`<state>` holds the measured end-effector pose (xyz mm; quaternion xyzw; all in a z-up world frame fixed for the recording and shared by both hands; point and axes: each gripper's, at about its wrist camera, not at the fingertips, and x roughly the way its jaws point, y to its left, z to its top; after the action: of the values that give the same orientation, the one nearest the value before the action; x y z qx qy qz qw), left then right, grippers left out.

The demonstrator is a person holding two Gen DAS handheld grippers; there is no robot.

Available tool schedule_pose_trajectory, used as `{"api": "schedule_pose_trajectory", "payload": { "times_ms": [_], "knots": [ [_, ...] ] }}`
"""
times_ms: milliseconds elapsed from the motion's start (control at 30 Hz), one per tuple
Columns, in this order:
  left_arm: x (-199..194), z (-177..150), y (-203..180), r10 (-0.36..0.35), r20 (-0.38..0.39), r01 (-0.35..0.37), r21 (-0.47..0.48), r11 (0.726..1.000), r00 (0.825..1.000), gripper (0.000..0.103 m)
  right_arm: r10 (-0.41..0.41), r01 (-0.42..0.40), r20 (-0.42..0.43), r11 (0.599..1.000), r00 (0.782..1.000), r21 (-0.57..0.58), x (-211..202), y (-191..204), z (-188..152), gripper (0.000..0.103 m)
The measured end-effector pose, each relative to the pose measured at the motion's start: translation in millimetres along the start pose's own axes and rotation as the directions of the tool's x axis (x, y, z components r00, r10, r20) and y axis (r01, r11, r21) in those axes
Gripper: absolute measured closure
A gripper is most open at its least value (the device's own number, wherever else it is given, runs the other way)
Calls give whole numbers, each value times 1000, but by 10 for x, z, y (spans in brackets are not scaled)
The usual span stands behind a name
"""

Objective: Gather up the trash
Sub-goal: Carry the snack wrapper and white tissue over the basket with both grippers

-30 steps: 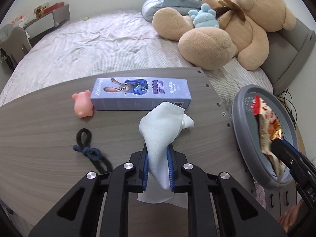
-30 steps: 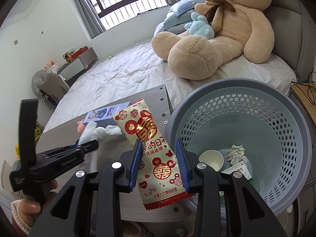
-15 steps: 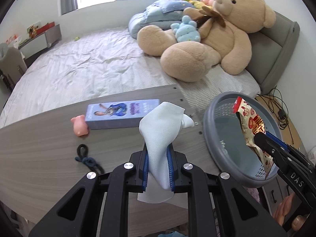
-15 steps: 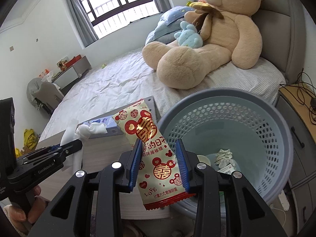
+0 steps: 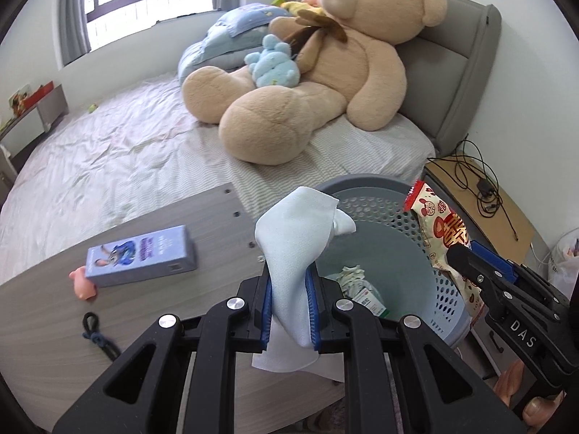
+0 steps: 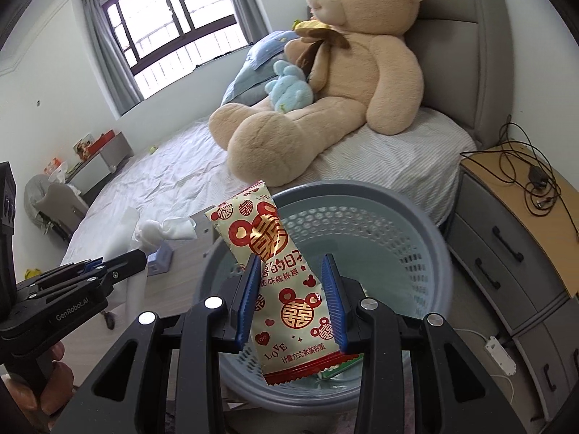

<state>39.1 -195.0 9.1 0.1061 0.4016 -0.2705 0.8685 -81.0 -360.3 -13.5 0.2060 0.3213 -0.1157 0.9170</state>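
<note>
Grey wood-grain table (image 5: 152,311) fills the left of the scene, and it is not clear of things: a black knotted cord (image 5: 96,332) lies near its front edge, a small pink toy pig (image 5: 82,284) touches the end of a lilac cartoon-printed box (image 5: 141,255). Whether any of these count as trash I cannot tell; the box and the cord look the likeliest to be left to collect.

Moving right, the left gripper (image 5: 289,300) has its blue pads pressed narrow on a pale blue tissue (image 5: 296,235), which stands up crumpled between them and hangs below as a white sheet. In the left wrist view it sits at the table's right end, over the near rim of the blue-grey perforated basket (image 5: 445,311), so it seems just short of a drop.

Inside the basket some crumpled paper and a small printed packet (image 5: 367,294) already lie at the bottom, so part of the collecting looks done.

Furthest right, the right gripper (image 6: 291,302) clamps a red-and-cream snack wrapper (image 6: 278,264) by its two long edges, pads snug on either side. The wrapper hangs upright above the basket's opening, well within the rim as the right wrist view shows it.

My reading: both pieces are carried and poised over the basket, and releasing them is the step in hand. After that, the table still wants checking.
</note>
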Motion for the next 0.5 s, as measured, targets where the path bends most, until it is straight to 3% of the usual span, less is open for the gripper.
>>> {"api": "schedule_pose_trajectory", "payload": {
  "times_ms": [500],
  "knots": [
    [327,109,-679,-37,-42,41,103,994,998,87,-35,34,12,996,999,82,-7,-515,-22,69]
  ]
}}
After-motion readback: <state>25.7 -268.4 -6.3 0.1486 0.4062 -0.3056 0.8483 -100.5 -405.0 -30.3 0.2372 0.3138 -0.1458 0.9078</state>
